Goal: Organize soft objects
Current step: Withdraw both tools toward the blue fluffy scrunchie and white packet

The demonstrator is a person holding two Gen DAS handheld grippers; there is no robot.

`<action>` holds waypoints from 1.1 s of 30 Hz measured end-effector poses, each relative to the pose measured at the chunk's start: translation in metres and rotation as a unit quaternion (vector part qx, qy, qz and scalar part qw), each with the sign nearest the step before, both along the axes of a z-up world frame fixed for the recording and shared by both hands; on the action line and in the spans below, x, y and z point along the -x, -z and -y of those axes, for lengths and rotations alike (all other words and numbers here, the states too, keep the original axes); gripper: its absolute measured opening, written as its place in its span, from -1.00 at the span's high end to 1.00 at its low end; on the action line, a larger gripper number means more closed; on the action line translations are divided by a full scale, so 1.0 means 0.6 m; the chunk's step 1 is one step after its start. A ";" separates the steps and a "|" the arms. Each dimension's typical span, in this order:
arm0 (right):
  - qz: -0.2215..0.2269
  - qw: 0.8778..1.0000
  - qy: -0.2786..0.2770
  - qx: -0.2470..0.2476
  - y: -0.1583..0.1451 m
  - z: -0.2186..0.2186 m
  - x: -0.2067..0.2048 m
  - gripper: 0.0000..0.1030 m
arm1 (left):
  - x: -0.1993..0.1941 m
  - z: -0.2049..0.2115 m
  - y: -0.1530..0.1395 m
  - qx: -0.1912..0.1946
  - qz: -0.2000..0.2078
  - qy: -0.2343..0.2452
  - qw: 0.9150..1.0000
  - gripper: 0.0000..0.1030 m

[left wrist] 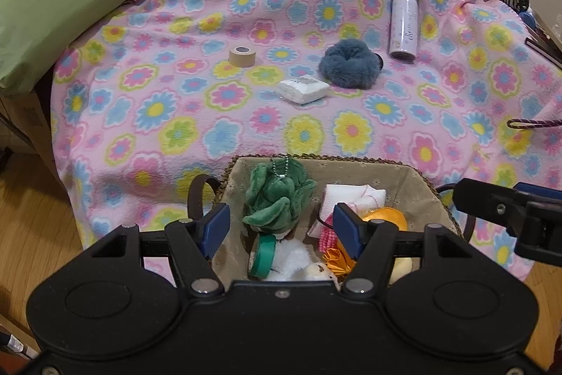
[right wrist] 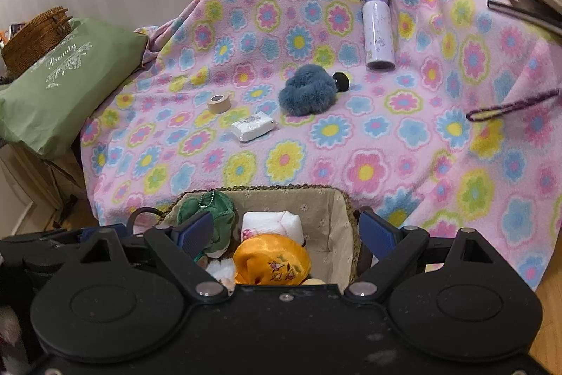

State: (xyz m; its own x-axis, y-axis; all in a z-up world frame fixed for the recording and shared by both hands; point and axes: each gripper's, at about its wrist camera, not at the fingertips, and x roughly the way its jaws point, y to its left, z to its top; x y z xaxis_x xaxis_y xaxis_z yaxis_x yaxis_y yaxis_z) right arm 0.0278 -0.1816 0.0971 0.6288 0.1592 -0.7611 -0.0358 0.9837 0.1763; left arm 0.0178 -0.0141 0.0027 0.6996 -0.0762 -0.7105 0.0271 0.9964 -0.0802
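A fabric-lined woven basket (left wrist: 404, 178) sits at the near edge of the flowered blanket (left wrist: 175, 86). In it lie a green plush (left wrist: 277, 195) on a ball chain, a white cloth (left wrist: 351, 195), an orange satin pouch (right wrist: 272, 260) and a white plush (left wrist: 291, 259). My left gripper (left wrist: 281, 227) hangs over the basket with its jaws apart; the green plush lies below them, untouched. My right gripper (right wrist: 286, 234) stands wide open above the basket, holding nothing. Out on the blanket lies a blue fluffy scrunchie (left wrist: 349, 64).
A white tissue pack (left wrist: 304, 90), a tan tape roll (left wrist: 241, 56), a lilac bottle (left wrist: 404, 23) and a purple strap (left wrist: 530, 123) lie on the blanket. A green bag (left wrist: 52, 6) leans at the left. A green tape roll (left wrist: 261, 252) is in the basket.
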 end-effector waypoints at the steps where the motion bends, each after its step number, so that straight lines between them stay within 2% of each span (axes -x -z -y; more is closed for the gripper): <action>1: 0.003 1.000 -0.003 0.007 -0.001 -0.001 -0.001 -0.75 | -0.002 -0.001 0.000 -0.002 0.000 -0.001 1.000 -0.19; 6: 0.017 0.999 -0.021 0.043 0.001 -0.002 -0.020 -0.77 | -0.023 -0.007 -0.008 -0.028 0.006 0.004 1.000 -0.20; 13: 0.039 0.996 -0.039 0.064 0.001 0.012 -0.083 -0.82 | -0.085 -0.008 -0.026 -0.082 0.027 0.020 0.996 -0.30; 24: 0.073 0.990 -0.058 0.108 0.043 0.029 -0.212 -0.82 | -0.197 -0.001 -0.012 -0.097 0.009 0.044 0.994 -0.31; 29: 0.056 0.991 -0.046 0.110 0.074 0.041 -0.267 -0.82 | -0.241 0.015 0.015 -0.119 -0.008 0.056 0.991 -0.31; 33: 0.044 0.992 -0.039 0.114 0.096 0.045 -0.302 -0.82 | -0.271 0.022 0.030 -0.108 -0.025 0.061 0.992 -0.31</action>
State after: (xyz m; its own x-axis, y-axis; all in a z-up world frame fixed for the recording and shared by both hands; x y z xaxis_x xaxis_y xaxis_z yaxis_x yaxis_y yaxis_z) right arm 0.2088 -0.2087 0.0393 0.6875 0.0392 -0.7251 -0.1177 0.9913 -0.0580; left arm 0.1806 -0.0275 -0.0150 0.6582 -0.0013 -0.7529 0.1507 0.9800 0.1301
